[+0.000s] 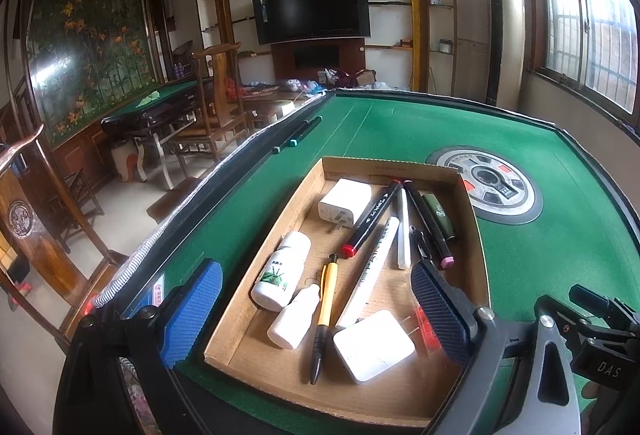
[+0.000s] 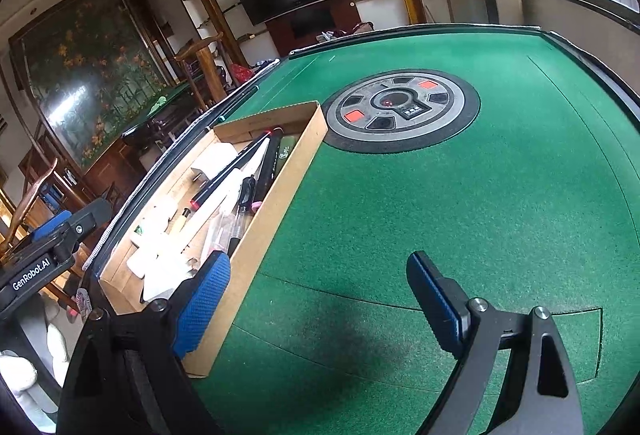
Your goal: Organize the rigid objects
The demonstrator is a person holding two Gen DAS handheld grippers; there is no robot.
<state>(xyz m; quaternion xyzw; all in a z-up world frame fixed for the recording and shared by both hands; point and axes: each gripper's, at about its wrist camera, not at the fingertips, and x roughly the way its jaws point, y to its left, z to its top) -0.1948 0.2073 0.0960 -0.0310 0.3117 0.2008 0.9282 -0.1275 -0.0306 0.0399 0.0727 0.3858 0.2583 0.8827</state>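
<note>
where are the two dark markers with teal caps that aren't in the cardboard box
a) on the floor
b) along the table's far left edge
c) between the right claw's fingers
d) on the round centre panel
b: the two teal-capped markers lie side by side against the raised rim of the green table, beyond the cardboard box and clear of the round centre panel.

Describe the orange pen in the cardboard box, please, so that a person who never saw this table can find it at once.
On the green table lies a shallow cardboard box full of small items. In its near half, between the small white bottle and the long white paint marker, lies the orange pen. It alone has an orange barrel with a black grip and tip; the other pens are black or white.
</note>
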